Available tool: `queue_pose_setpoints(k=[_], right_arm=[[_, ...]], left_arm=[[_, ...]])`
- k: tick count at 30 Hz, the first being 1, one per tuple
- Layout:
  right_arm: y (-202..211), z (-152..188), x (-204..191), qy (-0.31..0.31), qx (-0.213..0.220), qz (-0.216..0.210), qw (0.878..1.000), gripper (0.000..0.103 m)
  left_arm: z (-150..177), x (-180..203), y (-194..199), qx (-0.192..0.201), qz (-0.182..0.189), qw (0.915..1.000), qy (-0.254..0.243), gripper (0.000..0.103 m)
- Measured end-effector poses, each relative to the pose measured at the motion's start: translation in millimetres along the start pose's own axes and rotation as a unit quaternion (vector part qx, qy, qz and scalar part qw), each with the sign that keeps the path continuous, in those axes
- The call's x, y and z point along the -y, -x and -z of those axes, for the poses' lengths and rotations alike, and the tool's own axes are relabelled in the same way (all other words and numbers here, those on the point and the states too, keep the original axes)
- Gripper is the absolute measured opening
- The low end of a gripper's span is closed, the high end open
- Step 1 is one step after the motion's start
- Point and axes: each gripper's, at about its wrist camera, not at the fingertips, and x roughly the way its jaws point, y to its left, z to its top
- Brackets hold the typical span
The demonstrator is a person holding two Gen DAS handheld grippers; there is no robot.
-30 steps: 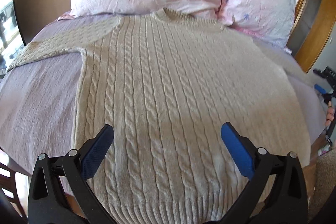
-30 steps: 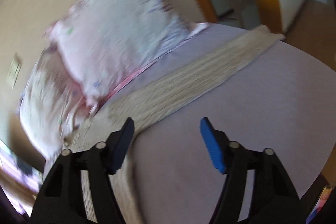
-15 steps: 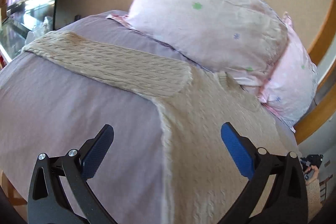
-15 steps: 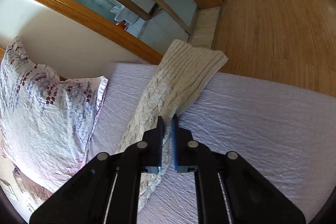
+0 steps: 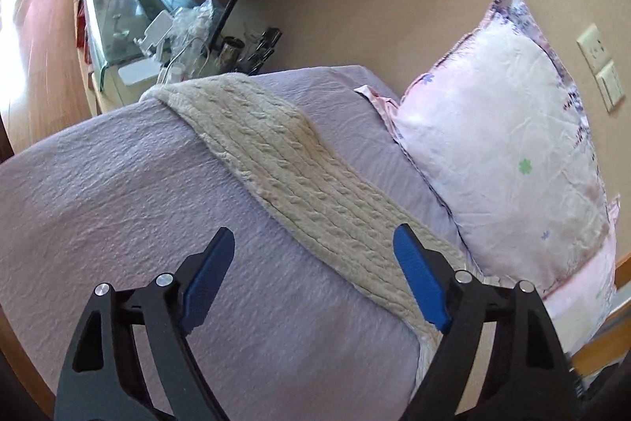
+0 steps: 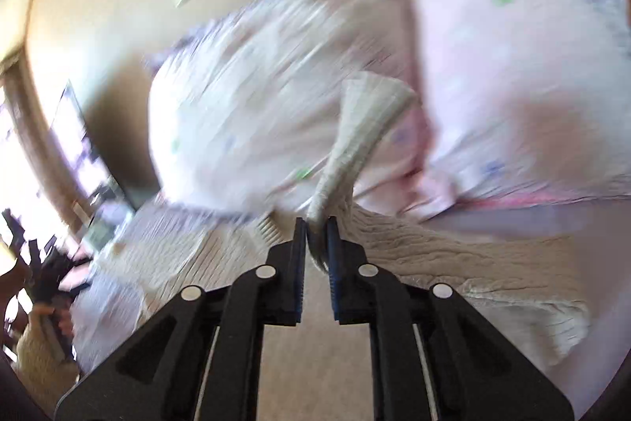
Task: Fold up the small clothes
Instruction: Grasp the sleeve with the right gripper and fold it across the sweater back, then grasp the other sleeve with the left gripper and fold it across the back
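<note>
A cream cable-knit sweater lies on a lilac bed. In the left wrist view its left sleeve (image 5: pixel 292 176) stretches flat toward the bed's far corner. My left gripper (image 5: pixel 311 279) is open and empty, hovering above the sleeve near the shoulder. In the blurred right wrist view my right gripper (image 6: pixel 315 235) is shut on the other sleeve's cuff (image 6: pixel 363 129), which stands up lifted in front of the pillows, with the sweater body (image 6: pixel 453 271) below.
Two pink floral pillows (image 5: pixel 508 160) lean on the beige wall at the bed's head. A glass-topped side table (image 5: pixel 130 10) with clutter stands past the bed's far corner. The lilac bedsheet (image 5: pixel 118 204) spreads to the left of the sleeve.
My right gripper has lifted the sleeve cuff and swung it in toward the pillows and sweater body. My left gripper has moved left along the left sleeve, staying open.
</note>
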Motion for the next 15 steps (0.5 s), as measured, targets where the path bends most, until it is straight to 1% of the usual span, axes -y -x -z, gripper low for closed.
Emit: queue_pose_setpoints(k=[1,2,3,4,5,6,7,8,9,10,12,13,14,15], right_arm=[[-24,12,-20,0.009,-0.052,-0.032,0.998,0.025],[-38,23,-33,0.01,-0.086,-0.056,0.995,0.029],[-41,31,-40,0.007,-0.099,-0.07,0.993,0.035],[-35,39,-43,0.004,-0.096,-0.074,0.993,0.041],[-23,44,-43,-0.001,-0.086,-0.07,0.994,0.056],[-9,44,-35,-0.011,-0.071,-0.062,0.996,0.064],[4,38,-21,-0.032,-0.067,-0.051,0.996,0.066],[14,32,-10,-0.043,-0.056,-0.044,0.997,0.067],[24,27,3,-0.052,-0.047,-0.038,0.997,0.07],[30,24,17,-0.059,-0.039,-0.031,0.997,0.072],[44,21,29,-0.066,-0.026,-0.018,0.997,0.075],[49,20,35,-0.067,-0.022,-0.01,0.997,0.075],[52,20,42,-0.069,-0.02,-0.003,0.997,0.075],[54,18,50,-0.072,-0.017,0.003,0.997,0.075]], left_arm=[[-2,-6,-5,-0.008,0.001,0.9998,0.018,0.08],[-5,-12,-9,-0.015,0.005,0.9993,0.035,0.078],[-7,-17,-10,-0.008,0.016,0.9988,0.047,0.076],[-11,-20,-10,-0.003,0.016,0.9984,0.054,0.076],[-16,-23,-11,-0.002,0.013,0.9981,0.06,0.075],[-21,-27,-13,0.0,0.015,0.9974,0.07,0.071],[-26,-31,-15,0.003,0.017,0.9966,0.08,0.069],[-32,-36,-19,0.006,0.019,0.9955,0.093,0.064],[-39,-42,-22,0.01,0.019,0.9939,0.108,0.056],[-44,-47,-25,0.013,0.018,0.9922,0.123,0.052],[-56,-56,-31,0.016,0.012,0.9892,0.145,0.035],[-60,-60,-34,0.017,0.008,0.9879,0.154,0.031],[-64,-62,-35,0.017,0.0,0.9869,0.16,0.021],[-68,-60,-35,0.017,-0.016,0.9867,0.161,0.011]])
